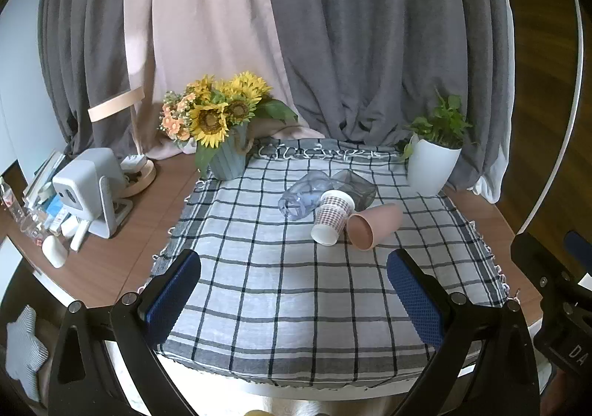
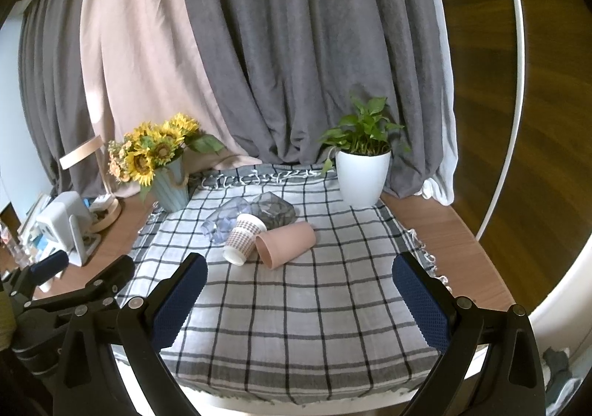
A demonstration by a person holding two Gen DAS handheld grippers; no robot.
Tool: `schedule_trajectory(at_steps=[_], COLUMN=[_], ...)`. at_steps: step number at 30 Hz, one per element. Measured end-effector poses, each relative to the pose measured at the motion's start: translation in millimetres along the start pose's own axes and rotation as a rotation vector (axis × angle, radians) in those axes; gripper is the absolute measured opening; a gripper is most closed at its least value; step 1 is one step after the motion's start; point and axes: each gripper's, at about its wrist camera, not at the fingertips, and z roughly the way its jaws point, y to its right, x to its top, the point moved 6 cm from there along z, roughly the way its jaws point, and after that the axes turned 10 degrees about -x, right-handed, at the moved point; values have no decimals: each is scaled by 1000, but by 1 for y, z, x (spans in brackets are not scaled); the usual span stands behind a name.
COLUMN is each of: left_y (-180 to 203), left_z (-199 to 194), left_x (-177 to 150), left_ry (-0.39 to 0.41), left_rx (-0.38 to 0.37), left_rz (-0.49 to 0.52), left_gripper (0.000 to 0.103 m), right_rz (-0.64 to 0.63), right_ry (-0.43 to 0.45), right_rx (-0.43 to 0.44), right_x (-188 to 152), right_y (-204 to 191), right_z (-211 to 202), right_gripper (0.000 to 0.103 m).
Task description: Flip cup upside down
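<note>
Several cups lie on their sides in a cluster on the checked cloth (image 1: 281,290): a pink cup (image 1: 375,225) with its mouth toward me, a white paper cup with a brown pattern (image 1: 331,218), a clear bluish cup (image 1: 301,195) and a dark smoky cup (image 1: 355,186). They also show in the right wrist view: the pink cup (image 2: 286,244), paper cup (image 2: 244,238), clear cup (image 2: 225,218), smoky cup (image 2: 275,210). My left gripper (image 1: 294,268) is open and empty, short of the cluster. My right gripper (image 2: 299,269) is open and empty, just short of the pink cup.
A sunflower vase (image 1: 229,157) stands at the cloth's back left and a potted plant in a white pot (image 1: 433,164) at the back right. A white device (image 1: 88,186) and small clutter sit on the wooden table at left. Curtains hang behind.
</note>
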Motion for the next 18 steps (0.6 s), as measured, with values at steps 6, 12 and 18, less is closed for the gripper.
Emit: schedule_trajectory(at_steps=[6, 12, 18], left_y=[-4, -7, -6], left_z=[0, 0, 1], left_x=[-2, -1, 2], left_ry=[2, 4, 9], left_rx=[18, 31, 39], left_rz=[-12, -27, -33], left_gripper=[103, 103, 103], right_rz=[-1, -3, -4], right_ry=[2, 4, 9], right_rx=[6, 8, 4], right_x=[-1, 1, 1], right_y=[-1, -2, -4], right_z=[1, 2, 3], right_gripper=[101, 101, 101])
